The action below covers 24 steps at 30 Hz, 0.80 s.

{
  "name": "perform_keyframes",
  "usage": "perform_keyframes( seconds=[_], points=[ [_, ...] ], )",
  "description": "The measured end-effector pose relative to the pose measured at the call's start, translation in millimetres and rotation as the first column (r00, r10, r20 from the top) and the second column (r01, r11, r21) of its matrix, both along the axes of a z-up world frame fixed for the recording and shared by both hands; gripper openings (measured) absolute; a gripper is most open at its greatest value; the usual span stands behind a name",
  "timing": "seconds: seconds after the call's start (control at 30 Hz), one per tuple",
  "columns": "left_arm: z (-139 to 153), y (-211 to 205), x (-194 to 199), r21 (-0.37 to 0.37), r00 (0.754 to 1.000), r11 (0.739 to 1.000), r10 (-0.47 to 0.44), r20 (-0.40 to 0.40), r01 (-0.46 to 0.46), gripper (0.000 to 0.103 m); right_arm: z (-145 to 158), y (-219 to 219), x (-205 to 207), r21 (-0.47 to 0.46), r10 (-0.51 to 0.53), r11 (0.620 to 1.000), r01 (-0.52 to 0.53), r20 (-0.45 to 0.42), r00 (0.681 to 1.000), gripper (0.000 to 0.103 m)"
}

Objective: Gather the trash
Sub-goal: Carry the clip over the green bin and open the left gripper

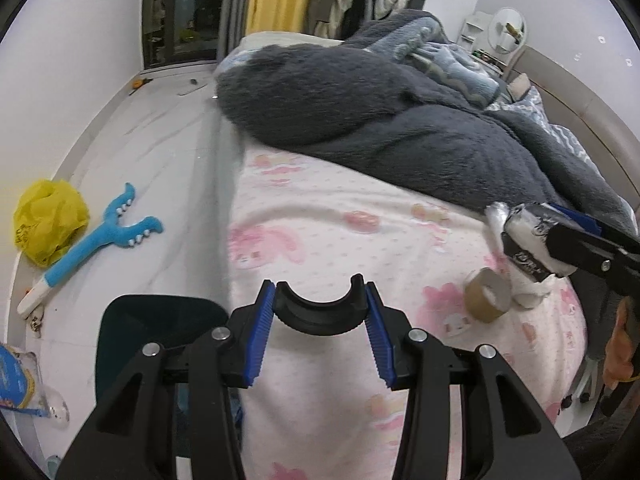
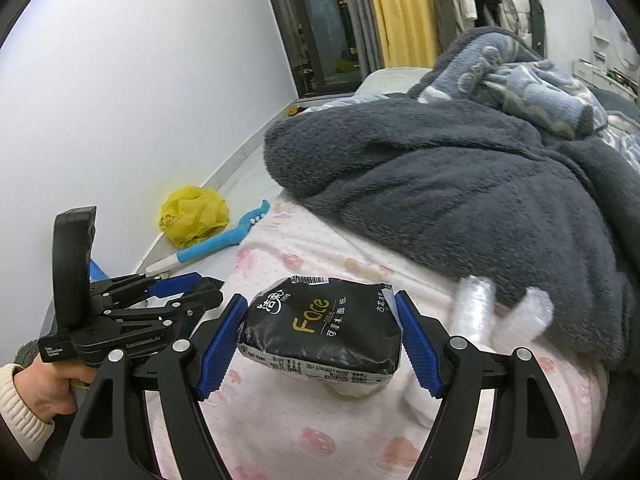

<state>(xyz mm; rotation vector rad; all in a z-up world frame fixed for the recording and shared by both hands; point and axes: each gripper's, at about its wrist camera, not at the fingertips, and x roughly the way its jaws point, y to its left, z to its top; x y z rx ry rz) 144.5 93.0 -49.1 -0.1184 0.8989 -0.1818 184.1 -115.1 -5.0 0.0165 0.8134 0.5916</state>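
My left gripper (image 1: 320,292) is shut on a black curved plastic piece (image 1: 320,318), a half ring clamped between the blue pads above the pink patterned bed sheet (image 1: 320,216). My right gripper (image 2: 320,300) is shut on a black tissue pack (image 2: 320,332) printed "Face", with white tissue hanging under it. In the left wrist view the same pack (image 1: 520,256) hangs at the right edge. A brown tape roll (image 1: 488,294) lies on the sheet below it. Crumpled clear plastic wrap (image 2: 476,308) lies by the blanket. A hand (image 2: 40,392) holds the left gripper (image 2: 208,288).
A dark grey fleece blanket (image 1: 400,128) is heaped across the bed. On the floor to the left lie a yellow plastic bag (image 1: 50,222), a blue plush toy (image 1: 100,240) and a blue package (image 1: 16,380). A dark teal container (image 1: 160,320) stands at the bedside.
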Motion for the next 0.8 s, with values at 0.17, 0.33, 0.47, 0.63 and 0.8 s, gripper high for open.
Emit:
perform_keyframes(
  seconds=[0.17,0.33,0.47,0.63,0.8],
  points=[
    [-6,15,-4,0.024,1.000,0.999,0.022,-0.020,-0.022,0.047,1,17,1,0.003,0.024,1.000,-0.024,-0.001,1.000,0.075],
    [-13,33,-7,0.046,0.998,0.998,0.053,-0.039,-0.051,0.047,1,35,2,0.001,0.048,0.999,-0.048,-0.001,0.999,0.075],
    [-17,46,-9,0.063,0.996,0.995,0.076,-0.047,-0.073,0.047,1,47,2,0.000,0.066,0.998,-0.066,-0.002,0.998,0.075],
    [-23,63,-11,0.062,0.993,0.994,0.100,-0.068,-0.095,0.047,0,60,2,-0.006,0.083,0.997,-0.083,-0.002,0.997,0.075],
    [-28,75,-13,0.062,0.991,0.992,0.110,-0.082,-0.105,0.047,-1,72,5,-0.008,0.095,0.995,-0.095,-0.007,0.995,0.075]
  ],
)
